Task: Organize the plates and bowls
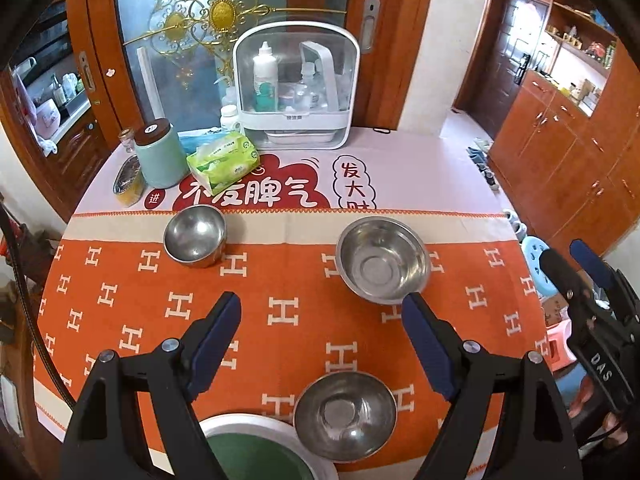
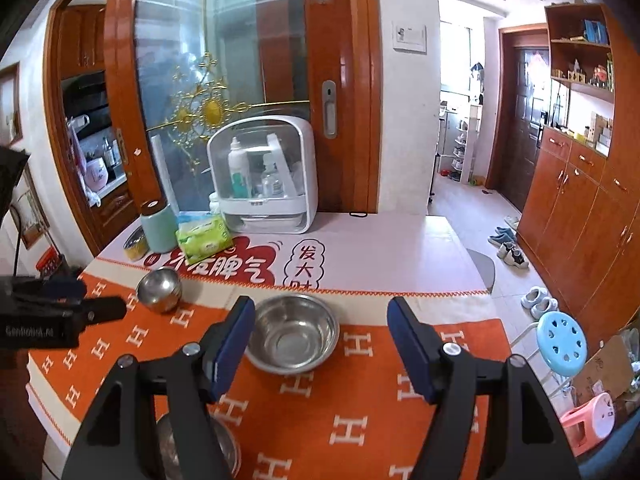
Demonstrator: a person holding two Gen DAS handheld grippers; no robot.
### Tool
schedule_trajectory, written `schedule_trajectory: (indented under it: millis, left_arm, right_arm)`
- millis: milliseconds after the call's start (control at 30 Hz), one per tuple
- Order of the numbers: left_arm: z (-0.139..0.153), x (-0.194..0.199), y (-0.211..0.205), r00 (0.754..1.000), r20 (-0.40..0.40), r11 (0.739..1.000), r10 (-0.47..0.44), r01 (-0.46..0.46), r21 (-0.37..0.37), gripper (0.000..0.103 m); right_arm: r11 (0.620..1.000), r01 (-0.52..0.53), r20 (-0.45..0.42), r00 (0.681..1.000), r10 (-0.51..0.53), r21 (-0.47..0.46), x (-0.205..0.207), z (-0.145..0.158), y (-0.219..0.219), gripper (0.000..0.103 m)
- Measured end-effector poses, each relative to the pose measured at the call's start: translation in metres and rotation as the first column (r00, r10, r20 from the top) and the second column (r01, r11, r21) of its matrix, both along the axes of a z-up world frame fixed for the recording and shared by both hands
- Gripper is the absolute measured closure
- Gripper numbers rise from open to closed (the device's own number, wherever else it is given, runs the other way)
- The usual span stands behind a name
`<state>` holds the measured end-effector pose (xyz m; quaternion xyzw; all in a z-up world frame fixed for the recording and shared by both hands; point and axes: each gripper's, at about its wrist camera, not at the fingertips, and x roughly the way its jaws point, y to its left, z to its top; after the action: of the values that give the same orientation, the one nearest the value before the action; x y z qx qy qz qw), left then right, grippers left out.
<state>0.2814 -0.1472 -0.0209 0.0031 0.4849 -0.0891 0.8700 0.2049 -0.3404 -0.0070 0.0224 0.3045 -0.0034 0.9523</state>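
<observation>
From the left wrist camera, the left gripper [image 1: 321, 308] hangs above an orange patterned tablecloth [image 1: 132, 304] with its jaws spread wide and nothing between them. Three steel bowls sit apart on the cloth: a small deep bowl [image 1: 195, 236] at the far left, a wide shallow bowl [image 1: 383, 260] at the far right, and a near bowl [image 1: 345, 416] just below the gripper, beside a green plate with a white rim [image 1: 256, 452] at the bottom edge. From the right wrist camera, the right gripper [image 2: 321, 322] is also wide open and empty, held just in front of the wide shallow bowl [image 2: 292, 334], which lies between its fingers in this view; the small deep bowl [image 2: 159, 289] stands well off to the left, and the near bowl [image 2: 222, 448] is partly hidden under the left finger. Judged from this, nothing is stacked yet, so all the sorting remains to be done.
</observation>
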Motion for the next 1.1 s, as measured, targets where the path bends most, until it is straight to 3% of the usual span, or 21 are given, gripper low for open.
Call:
schedule_trajectory:
  millis: [367, 767, 967, 1100]
  left_arm:
    - [-0.035, 0.041, -0.02, 0.998, -0.059, 0.999, 0.017, -0.014, 0.047, 0.022]
    - [-0.107, 0.081, -0.044, 0.995, -0.091, 0.998, -0.037, 0.033, -0.044, 0.022]
    - [-0.147, 0.098, -0.052, 0.99, -0.14, 0.997, -0.035, 0.026, -0.068, 0.022]
    - [-0.178, 0.11, -0.054, 0.975, -0.219, 0.995, -0.032, 0.011, -0.095, 0.022]
  right_arm:
    - [0.988, 0.013, -0.059, 0.998, -0.004, 0.157, 0.045, -0.042, -0.029, 0.029]
    - [0.979, 0.01, -0.113, 0.993, 0.014, 0.205, 0.082, -0.11, -0.033, 0.029]
    - [0.96, 0.066, -0.199, 0.98, -0.011, 0.272, 0.097, -0.154, -0.036, 0.029]
    - [0.961, 0.077, -0.264, 0.965, -0.005, 0.265, 0.107, -0.181, -0.032, 0.029]
